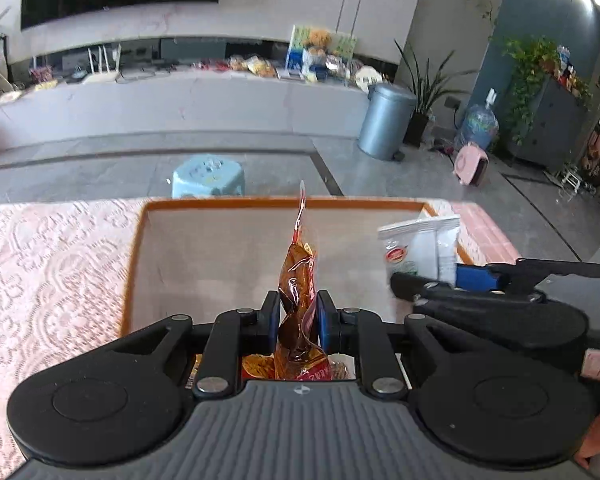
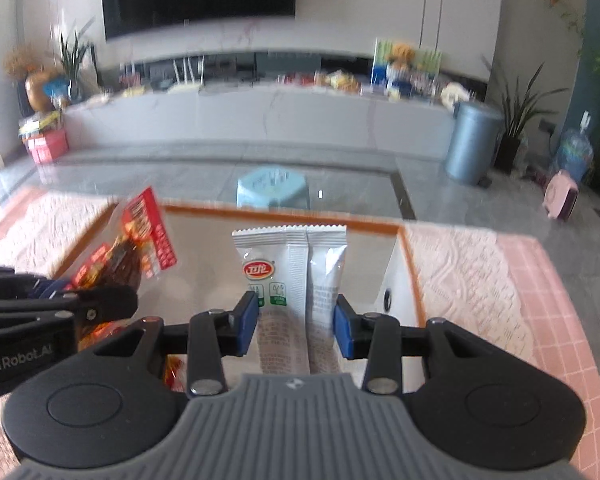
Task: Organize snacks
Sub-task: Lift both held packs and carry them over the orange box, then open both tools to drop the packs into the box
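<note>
My left gripper (image 1: 298, 320) is shut on a red-brown clear snack packet (image 1: 298, 280), held edge-on above the orange-rimmed box (image 1: 134, 248). The same packet (image 2: 140, 248) shows at the left of the right wrist view, with the left gripper (image 2: 100, 304) on it. My right gripper (image 2: 296, 326) is shut on a white snack packet (image 2: 290, 272) with a red logo, held above the box (image 2: 412, 276). That white packet (image 1: 420, 246) and the right gripper (image 1: 424, 284) show at the right of the left wrist view. More red-orange packets (image 1: 256, 368) lie below the left gripper.
The box sits on a pink lace tablecloth (image 1: 52, 280). Beyond the table are a light-blue stool (image 1: 208, 176), a grey bin (image 1: 386, 120), a long counter with clutter (image 1: 180, 96) and potted plants (image 1: 424, 84).
</note>
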Demonstrator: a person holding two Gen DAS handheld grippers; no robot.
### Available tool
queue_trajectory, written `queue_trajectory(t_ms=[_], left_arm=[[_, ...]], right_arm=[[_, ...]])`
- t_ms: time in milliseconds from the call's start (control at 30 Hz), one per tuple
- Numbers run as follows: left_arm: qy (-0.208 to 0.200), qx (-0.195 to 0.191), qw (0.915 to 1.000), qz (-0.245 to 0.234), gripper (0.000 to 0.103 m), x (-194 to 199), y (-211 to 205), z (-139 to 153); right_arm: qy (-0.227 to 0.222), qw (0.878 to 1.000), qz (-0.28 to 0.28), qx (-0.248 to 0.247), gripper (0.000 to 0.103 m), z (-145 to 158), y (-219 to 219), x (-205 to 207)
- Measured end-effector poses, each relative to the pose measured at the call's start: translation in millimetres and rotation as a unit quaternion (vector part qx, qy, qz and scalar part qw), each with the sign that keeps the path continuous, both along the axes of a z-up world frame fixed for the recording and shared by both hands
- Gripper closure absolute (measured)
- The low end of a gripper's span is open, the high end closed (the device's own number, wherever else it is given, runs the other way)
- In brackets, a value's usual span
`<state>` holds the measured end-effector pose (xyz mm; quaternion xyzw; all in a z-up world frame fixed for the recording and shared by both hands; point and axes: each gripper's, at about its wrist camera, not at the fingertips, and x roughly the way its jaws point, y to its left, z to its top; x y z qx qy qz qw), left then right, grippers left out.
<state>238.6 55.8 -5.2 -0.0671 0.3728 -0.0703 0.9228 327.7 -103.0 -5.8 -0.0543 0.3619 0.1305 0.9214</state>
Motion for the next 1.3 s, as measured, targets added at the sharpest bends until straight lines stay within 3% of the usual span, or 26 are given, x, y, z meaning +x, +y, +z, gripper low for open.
queue_trajectory(t_ms=[400, 633, 1167, 1300], left_arm=[[0.081, -0.037, 0.996, -0.01, 0.083, 26.7, 6.8, -30.2], [0.107, -0.029, 0.9938, 0.001, 0.083, 32.8, 8.0, -37.6], [0.113, 0.004, 0.9934, 0.019, 0.082, 27.0, 4.0, -35.6], [0.109, 0.017, 0.9935, 0.027, 0.072, 26.6, 0.9, -31.7]], right_arm=[[0.076, 0.997, 0.012, -0.028, 0.065, -41.8, 7.8, 20.4], [0.1, 0.994, 0.006, -0.03, 0.064, -51.1, 10.1, 30.3], [0.101, 0.993, 0.014, -0.055, 0.058, -51.0, 16.5, 29.9], [0.098, 0.993, 0.009, -0.058, 0.048, -48.6, 14.6, 28.8]])
